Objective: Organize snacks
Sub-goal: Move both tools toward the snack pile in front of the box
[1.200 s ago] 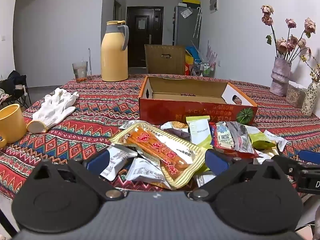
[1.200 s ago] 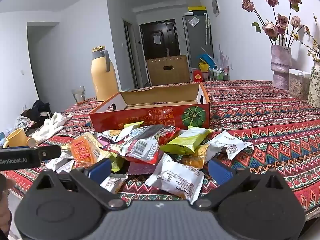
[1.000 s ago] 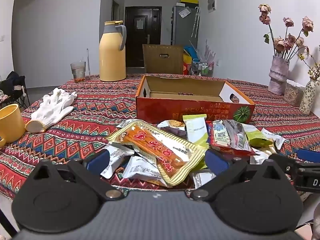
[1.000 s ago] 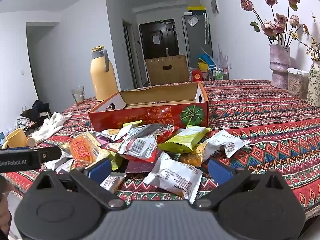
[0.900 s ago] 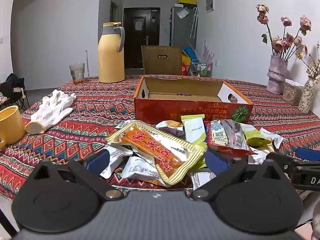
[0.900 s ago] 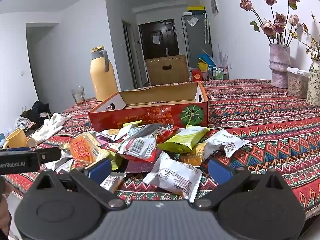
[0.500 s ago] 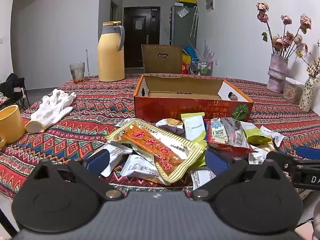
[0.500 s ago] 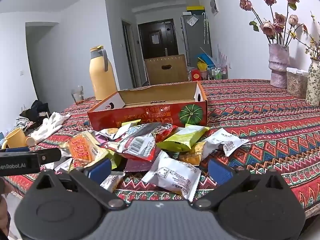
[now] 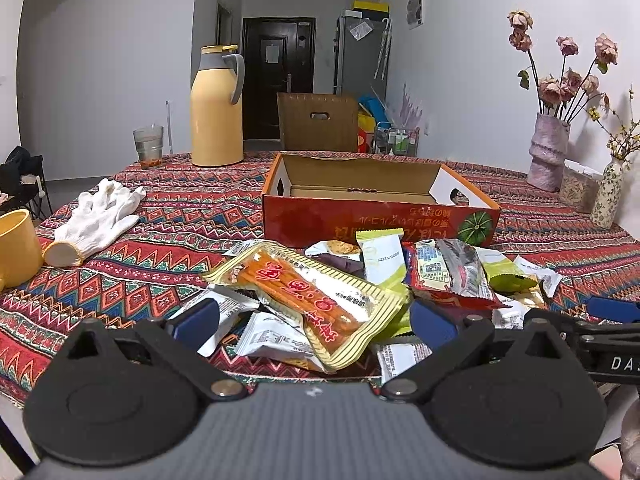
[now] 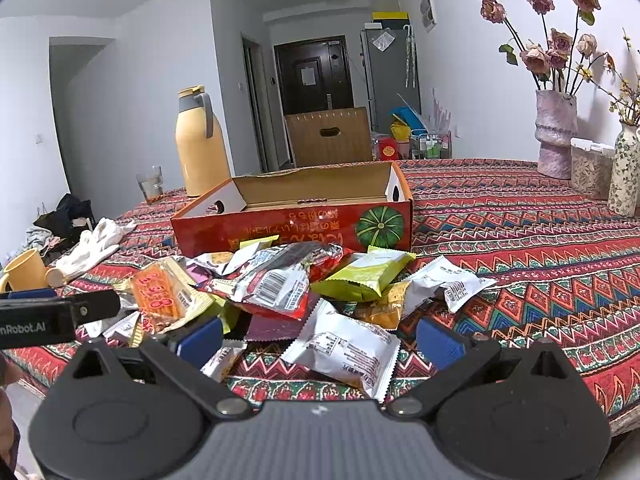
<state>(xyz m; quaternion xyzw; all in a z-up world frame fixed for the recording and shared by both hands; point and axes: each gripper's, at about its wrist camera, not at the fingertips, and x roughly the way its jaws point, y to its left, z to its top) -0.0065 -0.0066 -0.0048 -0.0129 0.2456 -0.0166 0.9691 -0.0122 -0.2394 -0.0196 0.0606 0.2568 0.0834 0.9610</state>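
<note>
Left hand-held gripper: jaws wide open, holding nothing, hovering low at the near edge of the surface. Orange packet lies straight ahead, its near end between the blue pads without touching either. White packets sit under it, just ahead of the fingers.

Right hand-held gripper: also wide open and empty. White packet lies between its pads, slightly right of centre, no contact visible. Silver-red packet and green packet lie further ahead in the pile.

Box is beyond the pile, ahead of both grippers, lid off; its floor is hidden behind the front wall, so contents can't be told. All visible snacks lie loose on the surface in front of it.

Versus 1.2 s ago: tiny change. Both views have shifted a little, with the box and pile sitting slightly differently in frame, so both grippers have drifted slightly. Jaw opening unchanged on both. No packet has moved; pile layout is identical. Right gripper's tip shows at the right edge of the left view as before, and the left gripper's at the left edge of the right view.

Off to the left: thermos, glass, gloves, mug. Far right: vase.
</note>
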